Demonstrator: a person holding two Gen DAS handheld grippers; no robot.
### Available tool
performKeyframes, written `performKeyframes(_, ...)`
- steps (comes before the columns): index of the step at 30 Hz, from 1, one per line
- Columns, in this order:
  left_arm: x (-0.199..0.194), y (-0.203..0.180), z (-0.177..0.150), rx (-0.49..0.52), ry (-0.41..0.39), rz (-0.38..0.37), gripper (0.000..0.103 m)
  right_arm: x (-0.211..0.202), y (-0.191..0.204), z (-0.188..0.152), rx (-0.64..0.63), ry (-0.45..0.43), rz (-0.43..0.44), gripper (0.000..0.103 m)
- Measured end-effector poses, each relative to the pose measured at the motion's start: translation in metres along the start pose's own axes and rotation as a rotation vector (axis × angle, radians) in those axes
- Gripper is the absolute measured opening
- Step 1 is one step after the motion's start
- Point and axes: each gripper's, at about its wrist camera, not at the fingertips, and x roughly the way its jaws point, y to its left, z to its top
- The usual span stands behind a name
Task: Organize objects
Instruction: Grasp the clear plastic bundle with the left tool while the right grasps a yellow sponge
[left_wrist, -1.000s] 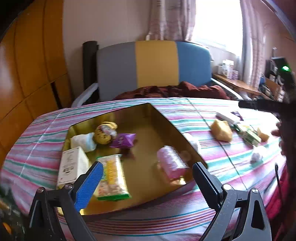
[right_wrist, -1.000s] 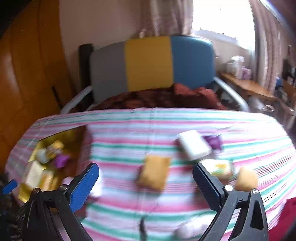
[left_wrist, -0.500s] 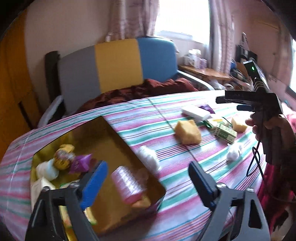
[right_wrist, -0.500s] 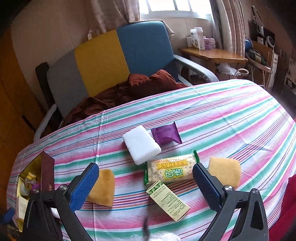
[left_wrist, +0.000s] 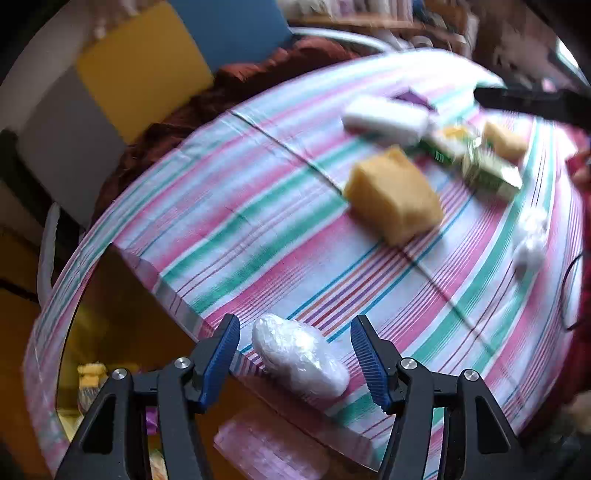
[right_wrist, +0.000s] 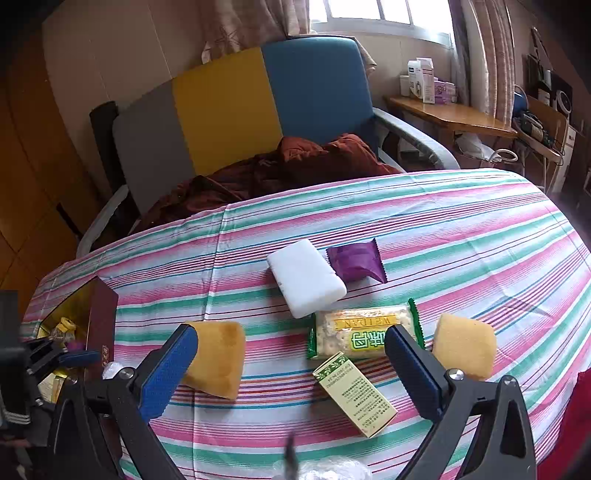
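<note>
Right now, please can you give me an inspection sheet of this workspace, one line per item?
Surface: striped tablecloth, items scattered.
Job's things: gold box at the table's edge; white wrapped bundle beside it; two yellow sponges, white block, purple packet, cracker pack, green carton.
Clutter: nothing seen.
Grippers: left gripper closing around the bundle, pads not touching; right gripper open, empty.
Cables: thin dark cable.
Surroundings: armchair, side desk.
</note>
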Motion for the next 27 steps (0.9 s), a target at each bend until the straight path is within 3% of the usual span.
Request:
performKeyframes(3, 0.012, -0.009, 0.002, 0.077, 0.069, 0.001, 0.060, 0.000, -0.001, 0.000, 0.007, 0.001, 0.009, 0.103)
performKeyframes(6, 0.017, -0.021, 0.001, 0.116, 0.088, -0.038, 0.032, -0.001, -0.003, 0.001, 0.017, -0.006, 0.012, 0.103)
performKeyframes(8, 0.013, -0.026, 0.001, 0.110, 0.056, -0.083, 0.027, -0.002, -0.005, 0.002, 0.025, -0.009, 0.010, 0.103)
performKeyframes(10, 0.003, -0.033, 0.000, 0.094, -0.009, -0.201, 0.020, -0.003, -0.007, 0.002, 0.039, -0.011, 0.006, 0.103)
performKeyframes(12, -0.007, -0.046, -0.002, 0.120, -0.061, -0.257, 0.017, -0.003, -0.010, 0.003, 0.054, -0.013, 0.006, 0.103)
performKeyframes(15, -0.016, -0.054, -0.003, 0.109, -0.104, -0.311, 0.018, -0.003, -0.013, 0.003, 0.068, -0.008, 0.015, 0.103)
performKeyframes(18, -0.025, -0.039, -0.004, 0.014, -0.143, -0.339, 0.024, -0.001, -0.013, 0.003, 0.068, 0.000, 0.023, 0.103)
performKeyframes(22, -0.044, -0.010, -0.013, -0.097, -0.178, -0.312, 0.051, 0.000, -0.007, 0.002, 0.041, 0.010, 0.026, 0.103)
performKeyframes(25, -0.048, 0.007, -0.015, -0.165, -0.172, -0.296, 0.053, 0.002, -0.003, 0.000, 0.021, 0.017, 0.023, 0.103)
performKeyframes(27, -0.045, 0.010, -0.012, -0.145, -0.149, -0.276, 0.052, 0.003, -0.002, 0.000, 0.013, 0.023, 0.022, 0.103)
